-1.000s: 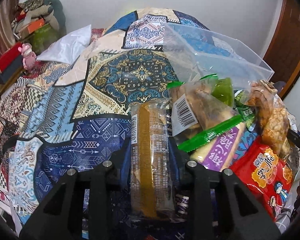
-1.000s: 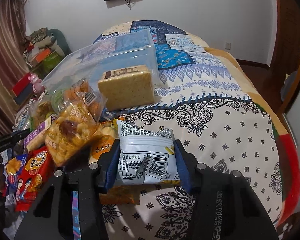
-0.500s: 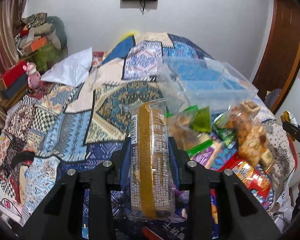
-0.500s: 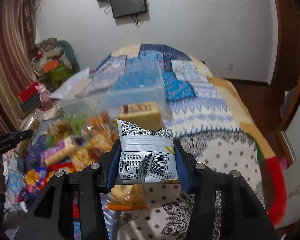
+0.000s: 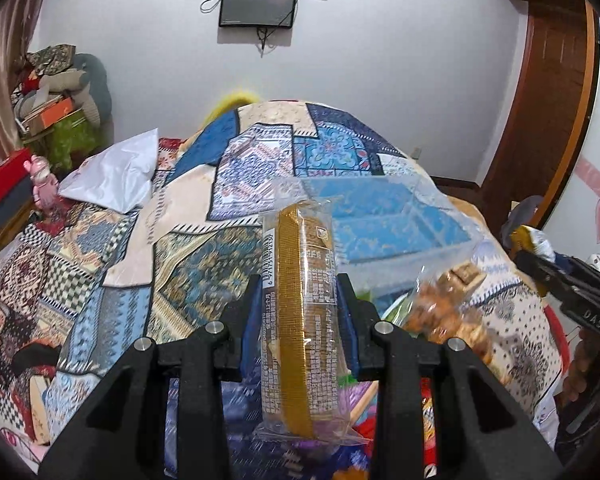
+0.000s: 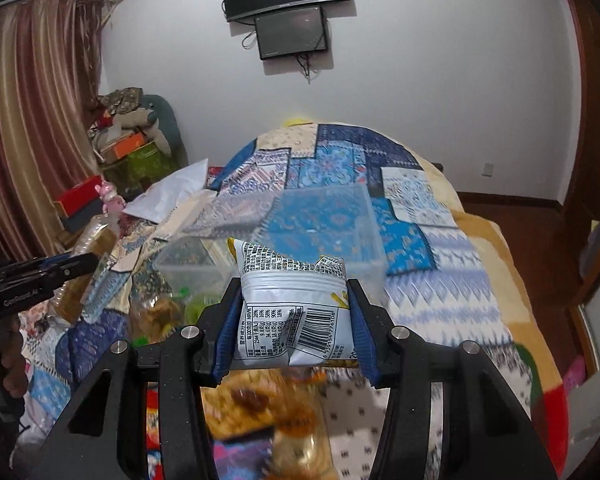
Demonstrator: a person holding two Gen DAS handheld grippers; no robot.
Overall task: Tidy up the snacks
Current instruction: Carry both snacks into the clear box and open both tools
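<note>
My left gripper [image 5: 300, 312] is shut on a long clear-wrapped cake bar [image 5: 304, 320], held on edge above the bed. My right gripper [image 6: 294, 312] is shut on a white snack packet [image 6: 294, 316] with a barcode facing me. A clear plastic bin [image 5: 388, 220] lies ahead on the patchwork quilt; in the right wrist view the bin [image 6: 324, 232] is just beyond the packet. A pile of snack bags [image 5: 448, 312] lies below both grippers, also blurred as a snack pile [image 6: 256, 404]. The right gripper [image 5: 568, 292] shows at the right edge, the left gripper [image 6: 40, 276] at the left edge.
The patchwork quilt [image 5: 112, 280] covers the bed. A white pillow [image 5: 116, 172] lies at the left. Stacked boxes and cushions [image 6: 136, 140] stand by the curtain. Screens [image 6: 284, 12] hang on the far wall. A wooden door frame [image 5: 548, 112] stands at the right.
Both grippers have risen with their packets still gripped. The snack pile and the bin have dropped lower and farther in both views, and more of the far wall shows.
</note>
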